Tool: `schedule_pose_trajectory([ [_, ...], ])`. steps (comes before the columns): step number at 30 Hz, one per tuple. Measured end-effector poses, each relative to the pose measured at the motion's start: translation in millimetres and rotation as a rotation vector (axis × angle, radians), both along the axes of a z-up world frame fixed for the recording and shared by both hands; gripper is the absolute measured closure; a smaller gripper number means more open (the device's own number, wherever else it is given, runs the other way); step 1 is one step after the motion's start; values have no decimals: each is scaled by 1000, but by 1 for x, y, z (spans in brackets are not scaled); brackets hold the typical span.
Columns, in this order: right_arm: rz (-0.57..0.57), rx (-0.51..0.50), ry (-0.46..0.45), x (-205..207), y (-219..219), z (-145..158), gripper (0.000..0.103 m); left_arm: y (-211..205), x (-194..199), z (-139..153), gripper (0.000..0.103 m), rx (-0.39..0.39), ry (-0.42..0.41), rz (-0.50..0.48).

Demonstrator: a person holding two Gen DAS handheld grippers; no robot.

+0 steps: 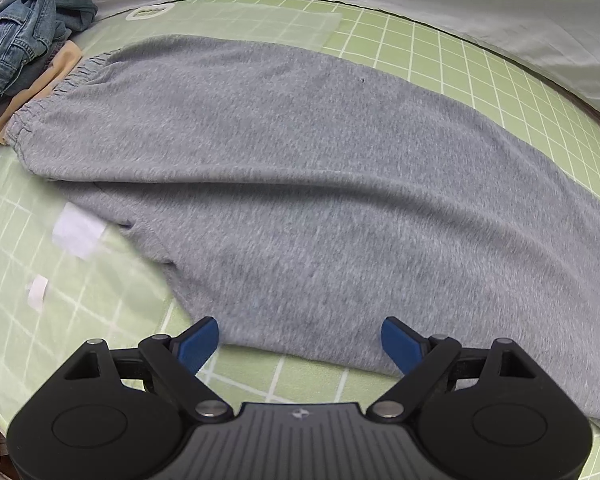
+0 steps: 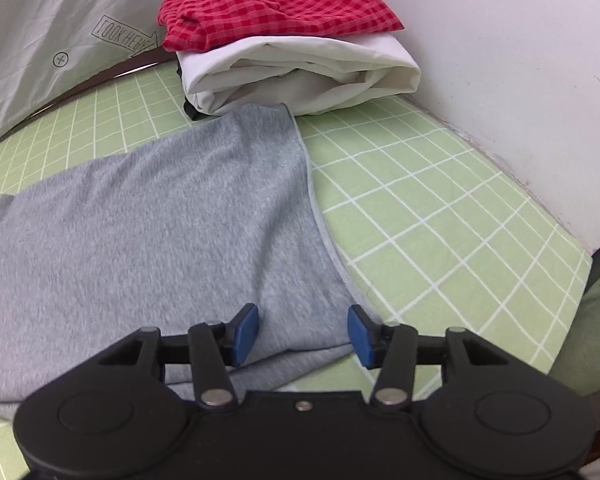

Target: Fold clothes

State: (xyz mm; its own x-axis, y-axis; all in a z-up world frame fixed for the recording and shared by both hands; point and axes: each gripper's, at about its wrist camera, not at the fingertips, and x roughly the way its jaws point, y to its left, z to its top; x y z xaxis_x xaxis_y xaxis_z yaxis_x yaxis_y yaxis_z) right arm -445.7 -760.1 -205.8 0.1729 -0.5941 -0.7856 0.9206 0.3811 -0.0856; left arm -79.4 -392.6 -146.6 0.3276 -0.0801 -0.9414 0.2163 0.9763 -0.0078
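Grey sweatpants [image 1: 300,184] lie flat on the green grid mat [image 1: 480,68], the elastic waistband at the far left. My left gripper [image 1: 300,340] is open and empty, hovering over the near edge of the pants. In the right wrist view the leg end of the grey pants [image 2: 172,216] lies spread out, its hem edge running toward the right. My right gripper [image 2: 303,332] is open above the near corner of that leg end, with fabric between the blue pads [image 2: 246,334] but not clamped.
A pile of denim and tan clothes [image 1: 24,48] sits at the mat's far left. A folded stack, red checked shorts [image 2: 276,4] on white cloth [image 2: 300,72], stands beyond the leg end. A white wall [image 2: 500,80] borders the right. White tape pieces [image 1: 76,232] lie on the mat.
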Motion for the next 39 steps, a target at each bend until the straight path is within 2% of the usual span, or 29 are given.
schedule_pose_trajectory([
  [2, -15, -11, 30, 3, 2, 3, 48, 18, -4, 5, 14, -12, -11, 28],
  [4, -4, -29, 42, 12, 11, 7, 35, 42, -9, 11, 14, -30, -21, 71],
  [6, 34, -36, 32, 23, 23, 11, 14, 64, -13, 16, 14, -47, -29, 116],
  [9, 136, -28, 0, 50, 52, 16, 3, 96, -11, 23, 14, -72, -27, 167],
  [18, 349, 104, -68, 146, 139, 15, 1, 179, 33, 38, 14, -139, -53, 264],
  [23, 389, 119, -54, 186, 171, 12, 1, 213, 72, 35, 14, -186, -78, 294],
  [29, 333, 117, -43, 213, 190, 12, 1, 238, 129, 22, 14, -245, -75, 313],
  [33, 242, 143, -71, 222, 192, 14, 1, 246, 166, 12, 14, -226, -69, 273],
  [39, 122, 145, -51, 231, 198, 18, 1, 266, 206, -9, 16, -213, -68, 253],
])
